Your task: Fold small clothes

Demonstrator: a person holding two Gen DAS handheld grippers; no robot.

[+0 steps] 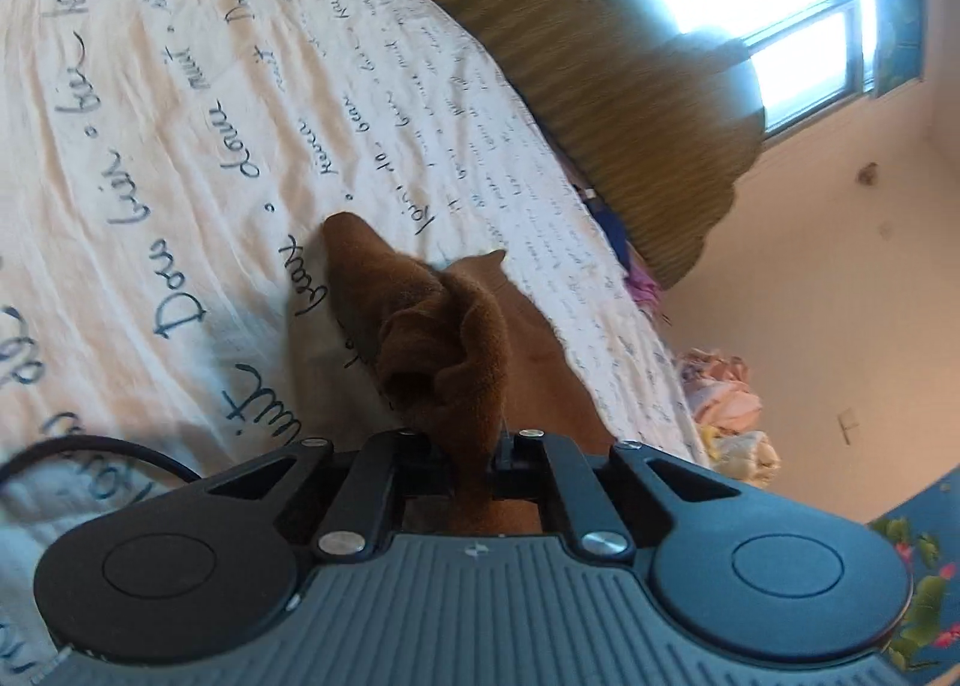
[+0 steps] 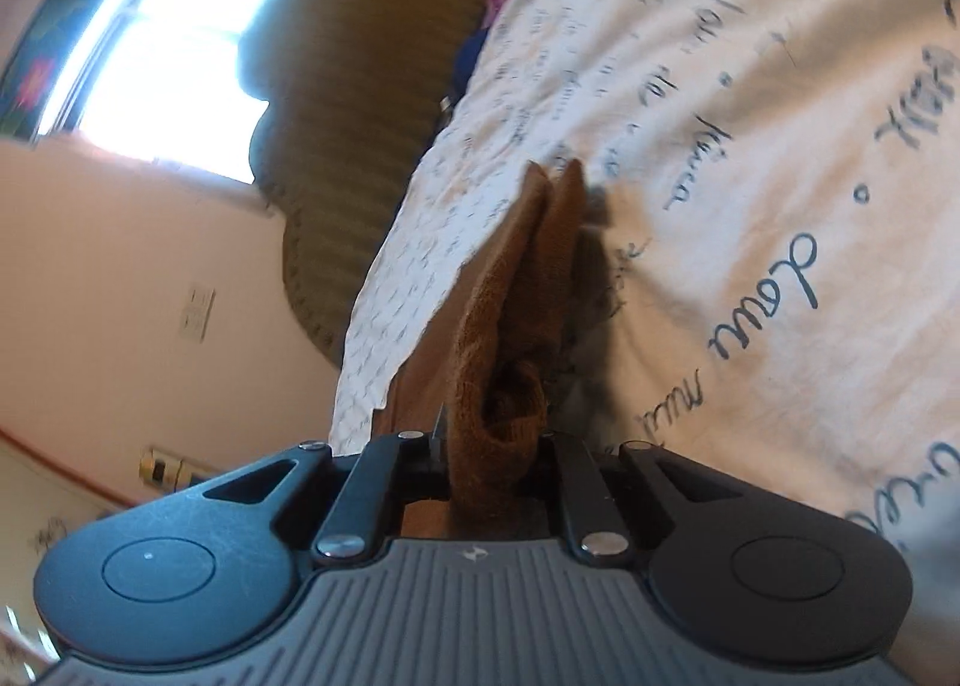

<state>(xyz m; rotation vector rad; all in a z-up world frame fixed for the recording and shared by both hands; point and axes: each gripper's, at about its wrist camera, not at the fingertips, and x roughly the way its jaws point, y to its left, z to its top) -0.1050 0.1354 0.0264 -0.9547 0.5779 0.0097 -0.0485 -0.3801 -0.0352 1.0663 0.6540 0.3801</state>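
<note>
**A:** Biggest worry: the bed sheet (image 1: 180, 146). The brown garment (image 1: 432, 326) sits bunched on it, and both grippers are clamped shut on that cloth. If a pad caught sheet too, you'll drag the bedding up with it.

**B:** Agreed. Smaller one: your left gripper (image 1: 474, 446) and right gripper (image 2: 492, 446) each pinch a wad, not a clean edge, so your fold could land crooked or slip.
</note>
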